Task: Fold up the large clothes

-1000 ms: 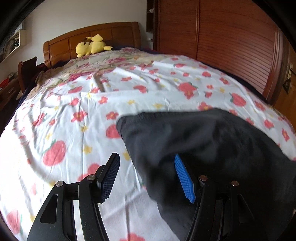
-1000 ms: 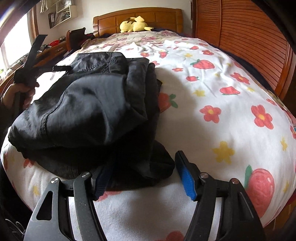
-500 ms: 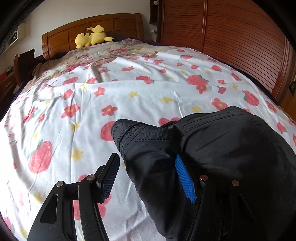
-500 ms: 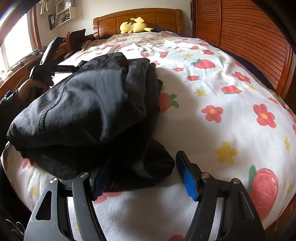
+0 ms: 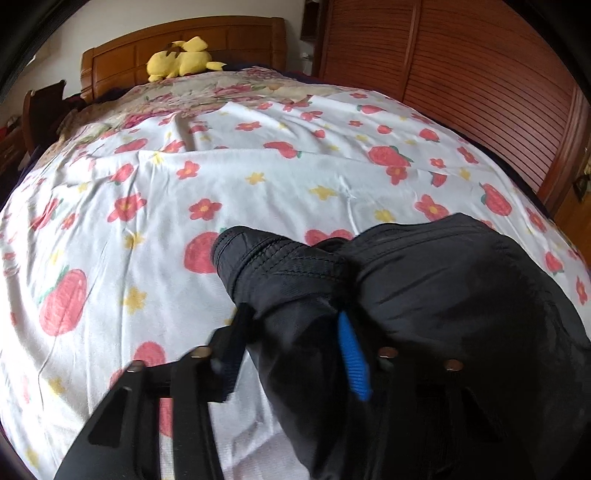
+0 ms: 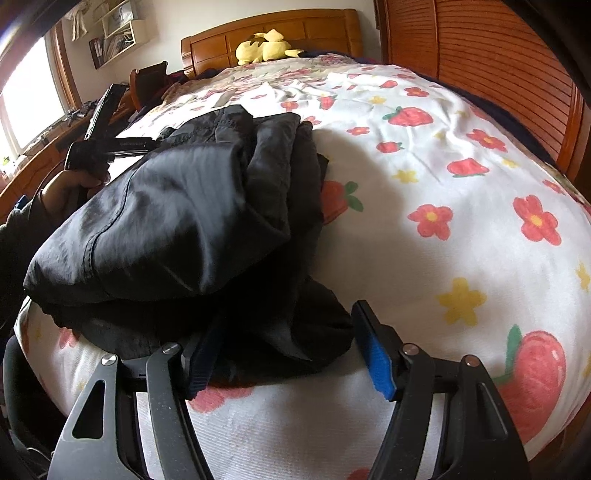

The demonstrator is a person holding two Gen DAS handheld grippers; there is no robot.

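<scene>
Since the frame a second back, the left gripper [image 5: 291,350] has narrowed its fingers around a bunched edge of the black garment [image 5: 424,295], which now rises between them instead of lying flat to one side; the fingers are blurred with motion, so I cannot tell whether they are fully clamped on the cloth or only closing around it. Black fabric fills the gap between the dark left pad and the blue right pad [image 5: 354,362], with a stitched hem end poking forward over the flowered bedsheet [image 5: 258,177]. From the right wrist view the black garment [image 6: 192,221] lies in a rumpled, partly folded heap on the near left part of the bed, its lowest layer spilling toward the camera. The right gripper [image 6: 288,354] rests low at the bed's near edge with its fingers spread wide apart, holding nothing; the heap's front lobe sits between them and touches the left finger [image 6: 201,365]. Farther left, a hand [image 6: 74,188] holds the other tool at the heap's far side. A yellow plush toy [image 6: 264,46] lies against the wooden headboard [image 6: 295,26], beside a slatted wooden wardrobe [image 5: 480,92].
</scene>
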